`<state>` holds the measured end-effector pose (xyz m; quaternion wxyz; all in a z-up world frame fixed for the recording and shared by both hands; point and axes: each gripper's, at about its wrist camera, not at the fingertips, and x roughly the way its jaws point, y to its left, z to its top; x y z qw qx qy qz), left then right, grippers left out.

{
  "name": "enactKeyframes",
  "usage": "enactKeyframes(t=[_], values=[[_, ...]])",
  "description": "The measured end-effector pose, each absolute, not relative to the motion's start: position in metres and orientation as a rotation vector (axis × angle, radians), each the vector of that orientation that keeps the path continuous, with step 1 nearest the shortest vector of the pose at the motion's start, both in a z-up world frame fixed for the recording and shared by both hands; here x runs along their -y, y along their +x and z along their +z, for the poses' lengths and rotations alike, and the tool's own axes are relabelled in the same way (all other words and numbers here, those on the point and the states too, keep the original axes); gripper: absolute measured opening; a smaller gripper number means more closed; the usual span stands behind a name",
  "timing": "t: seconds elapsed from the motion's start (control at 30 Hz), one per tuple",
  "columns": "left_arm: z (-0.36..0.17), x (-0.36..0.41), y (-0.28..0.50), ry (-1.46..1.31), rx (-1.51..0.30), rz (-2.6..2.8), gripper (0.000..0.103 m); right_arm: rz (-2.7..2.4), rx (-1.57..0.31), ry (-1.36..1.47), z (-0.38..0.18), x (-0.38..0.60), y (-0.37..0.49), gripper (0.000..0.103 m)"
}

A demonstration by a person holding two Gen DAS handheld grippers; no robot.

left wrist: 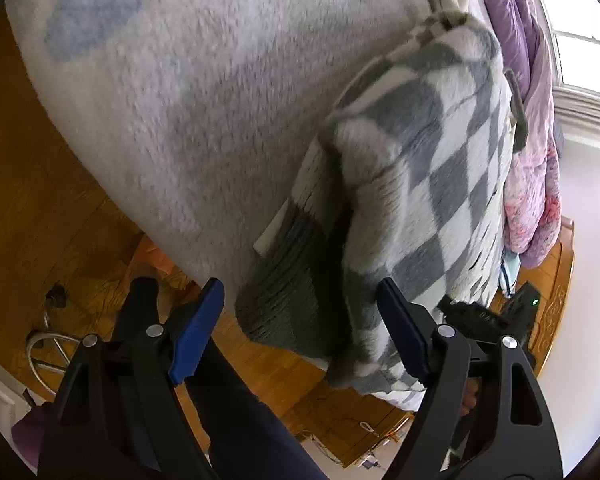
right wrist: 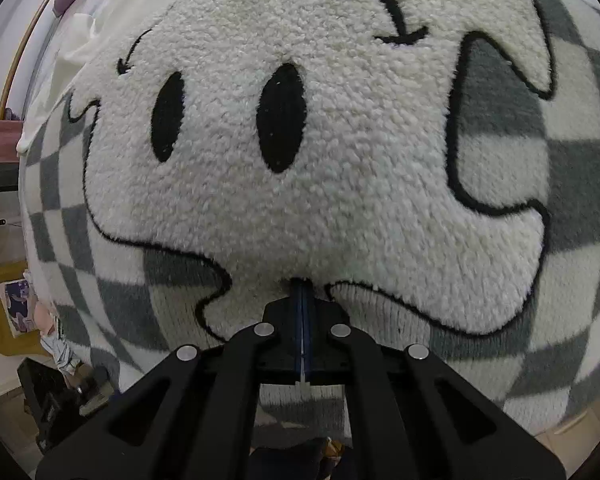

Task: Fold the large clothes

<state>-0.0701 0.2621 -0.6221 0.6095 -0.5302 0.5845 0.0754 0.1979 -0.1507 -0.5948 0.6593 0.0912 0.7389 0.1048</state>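
Observation:
A grey-and-white checkered sweater [left wrist: 420, 152] lies folded on the bed, its grey ribbed hem [left wrist: 284, 296] hanging over the near edge. My left gripper [left wrist: 300, 286] hovers open over that hem, one blue pad [left wrist: 196, 332] on each side and neither touching it. The right wrist view looks almost straight down on the sweater [right wrist: 560, 168] and its fluffy cream face patch [right wrist: 340, 152] with black oval eyes. My right gripper [right wrist: 302, 286] is shut, pads together, the tips pressed against the lower edge of the patch. No fabric shows between the pads.
A fuzzy pale blanket [left wrist: 200, 100] covers the bed. A purple-pink quilt [left wrist: 532, 152] is heaped along its far side. Wood floor [left wrist: 28, 168] lies below the edge, with a person's dark trouser leg [left wrist: 236, 408] and a metal chair base [left wrist: 44, 344]. White cloth [right wrist: 72, 40] lies beyond the sweater.

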Motion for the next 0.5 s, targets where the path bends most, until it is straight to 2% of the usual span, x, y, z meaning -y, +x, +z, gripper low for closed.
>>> enactKeyframes(t=[0.17, 0.23, 0.27, 0.3, 0.37, 0.47, 0.5], values=[[-0.63, -0.255, -0.06, -1.245, -1.342, 0.153, 0.078, 0.278, -1.623, 0.161, -0.589, 0.143, 0.194, 0.0], [-0.63, -0.251, -0.052, -1.205, -1.354, 0.139, 0.068, 0.282, -1.608, 0.16, -0.581, 0.151, 0.19, 0.0], [-0.63, -0.25, -0.05, -1.183, -1.361, 0.139, 0.059, 0.285, -1.594, 0.145, -0.575, 0.155, 0.185, 0.0], [-0.63, -0.249, -0.047, -1.153, -1.378, 0.149, 0.045, 0.297, -1.572, 0.1, -0.568, 0.149, 0.18, 0.005], [-0.628, -0.248, -0.046, -1.178, -1.384, 0.128, 0.029, 0.337, -1.543, 0.036, -0.554, 0.137, 0.167, 0.006], [-0.605, -0.248, -0.042, -1.171, -1.372, 0.088, 0.024, 0.466, -1.493, 0.004, -0.533, 0.11, 0.142, 0.007], [-0.595, -0.248, -0.041, -1.171, -1.361, 0.066, 0.023, 0.511, -1.477, -0.003, -0.528, 0.103, 0.134, 0.015]])
